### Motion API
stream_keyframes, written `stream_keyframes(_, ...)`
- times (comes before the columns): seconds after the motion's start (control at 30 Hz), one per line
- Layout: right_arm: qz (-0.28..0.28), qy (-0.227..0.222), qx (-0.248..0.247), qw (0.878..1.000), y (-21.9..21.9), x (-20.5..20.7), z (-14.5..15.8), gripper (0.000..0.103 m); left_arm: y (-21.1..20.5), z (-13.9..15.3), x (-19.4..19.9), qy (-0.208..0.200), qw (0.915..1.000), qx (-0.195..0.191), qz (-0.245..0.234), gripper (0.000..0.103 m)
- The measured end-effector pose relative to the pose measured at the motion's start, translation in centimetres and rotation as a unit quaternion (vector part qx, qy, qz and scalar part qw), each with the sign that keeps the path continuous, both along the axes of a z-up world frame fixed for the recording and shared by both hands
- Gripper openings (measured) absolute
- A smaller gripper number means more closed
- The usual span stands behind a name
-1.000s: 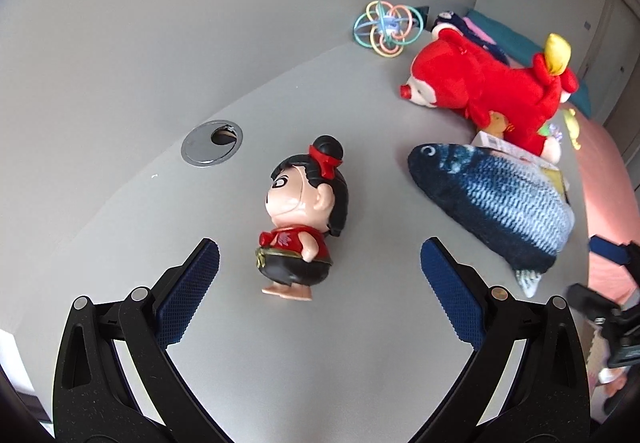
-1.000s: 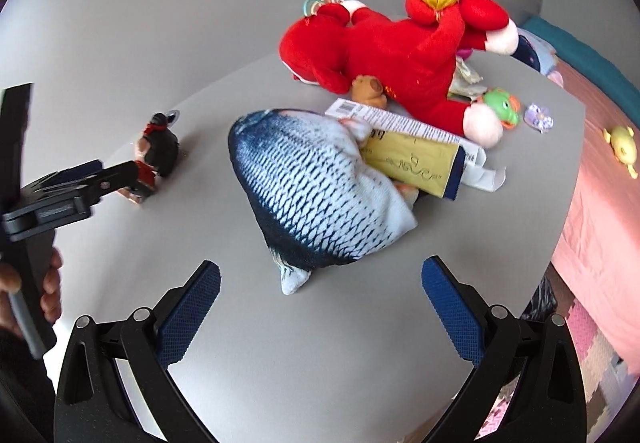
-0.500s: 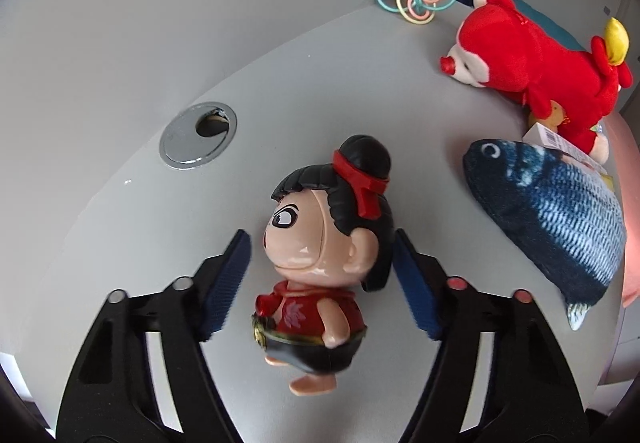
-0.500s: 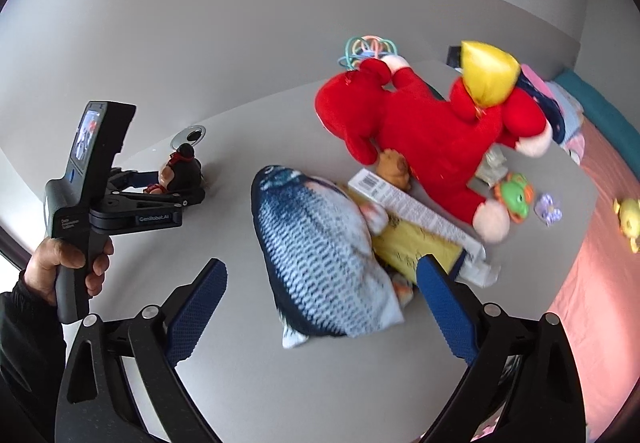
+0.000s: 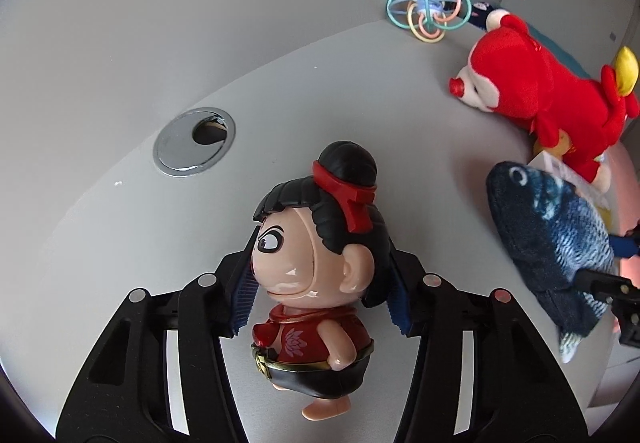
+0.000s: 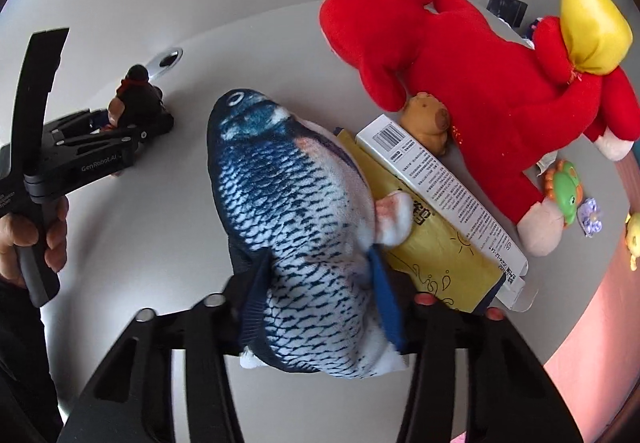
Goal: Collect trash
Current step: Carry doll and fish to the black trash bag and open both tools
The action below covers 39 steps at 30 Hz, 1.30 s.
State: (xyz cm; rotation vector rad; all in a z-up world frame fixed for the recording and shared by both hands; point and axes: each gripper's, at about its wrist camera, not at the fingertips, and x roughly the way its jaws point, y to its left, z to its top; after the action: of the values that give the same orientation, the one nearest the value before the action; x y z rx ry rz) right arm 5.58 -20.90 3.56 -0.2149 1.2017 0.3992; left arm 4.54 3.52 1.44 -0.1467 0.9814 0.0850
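My left gripper (image 5: 320,283) is shut on the head of a cartoon doll figurine (image 5: 316,263) with black hair, a red headband and a red top, which stands on the grey table (image 5: 360,83). My right gripper (image 6: 320,283) is shut on the tail half of a blue plush fish (image 6: 288,211). A yellow packet (image 6: 436,255) and a white printed box (image 6: 440,183) lie partly under the fish, to its right. The fish also shows in the left wrist view (image 5: 548,243), and the left gripper and doll show in the right wrist view (image 6: 132,111).
A big red plush toy (image 6: 472,83) with a yellow bow lies at the back right. A pastel ring ball (image 5: 426,9) sits by the wall. A metal cable grommet (image 5: 194,147) is set in the table. Small toys (image 6: 564,191) lie near the right edge, above a pink floor.
Both grippers moved forward and closed. The left one closed on the doll's head. The right one closed on the plush fish.
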Motion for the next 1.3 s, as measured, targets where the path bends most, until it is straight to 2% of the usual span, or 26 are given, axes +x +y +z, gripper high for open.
stream_keyframes(0.1,-0.010,0.002,0.051,0.999,-1.3,-0.4,1.0,0.024,-0.4,0.1,-0.1,-0.001,1.0000,-0.009,-0.003,0.052)
stream_keyframes(0.33,-0.015,-0.023,0.130,0.991,-4.4,-2.2,4.5,0.023,-2.1,2.3,-0.6,-0.018,0.9997,-0.004,-0.016,0.052)
stream_keyframes(0.6,-0.021,-0.069,0.165,0.984,-8.2,-4.3,9.0,0.024,-6.1,6.4,-0.8,-0.045,0.9978,0.000,-0.049,0.052)
stream_keyframes(0.83,-0.055,-0.108,0.175,0.977,-11.9,-5.7,11.7,0.024,-12.8,9.0,-0.2,-0.063,0.9919,0.004,-0.110,0.052)
stream_keyframes(1.0,-0.105,-0.129,0.171,0.971,-16.9,-7.2,13.4,0.024,-18.8,10.0,0.5,-0.071,0.9833,0.001,-0.167,0.052)
stream_keyframes(1.3,-0.214,-0.139,0.152,0.955,-27.5,-10.4,12.1,0.025,-31.2,9.2,2.4,-0.055,0.9588,-0.013,-0.278,0.052)
